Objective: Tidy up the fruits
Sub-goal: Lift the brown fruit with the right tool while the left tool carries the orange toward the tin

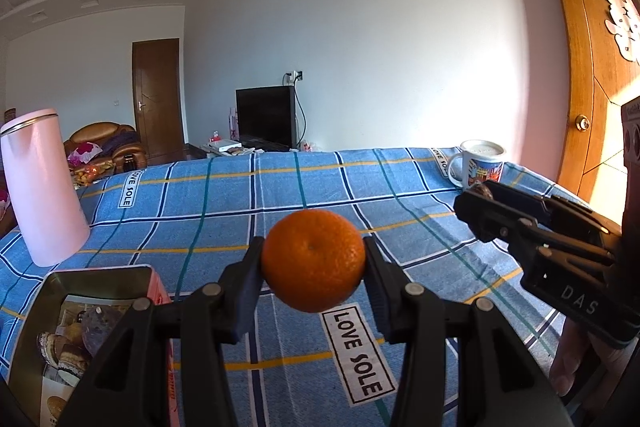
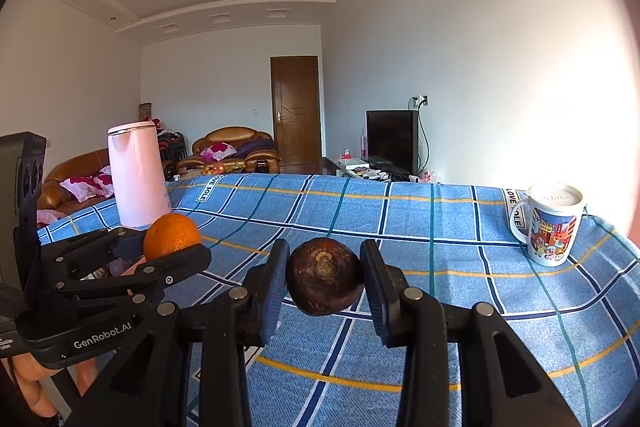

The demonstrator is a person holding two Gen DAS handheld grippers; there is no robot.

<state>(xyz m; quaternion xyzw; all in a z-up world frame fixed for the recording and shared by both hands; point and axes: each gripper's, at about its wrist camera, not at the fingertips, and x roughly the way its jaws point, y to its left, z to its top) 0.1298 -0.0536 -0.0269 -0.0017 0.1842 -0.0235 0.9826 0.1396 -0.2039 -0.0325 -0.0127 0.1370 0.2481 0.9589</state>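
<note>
Counting across both wrist views, we find two fruits, two grippers, one pink kettle [image 2: 138, 173], one printed mug [image 2: 550, 225] and one open tin [image 1: 90, 331] of small baked goods on the blue checked cloth [image 2: 460, 227]. We hold one orange [image 1: 314, 259] in the left gripper [image 1: 314, 261], its fingers closed on the fruit's two sides, lifted clear of the cloth with the tin just to its lower left. The orange is nearly round, so we see no clear long axis; a small navel-like dimple faces the left camera. We hold one dark brown fruit [image 2: 325, 275] in the right gripper [image 2: 325, 277], pads pressing it from left and right above the cloth. It is slightly wider than tall, its broad axis running across between the pads, and its pale, ringed scar faces the right camera. The two grippers sit side by side, near each other, the kettle beyond the left one and the mug well off to the right.
</note>
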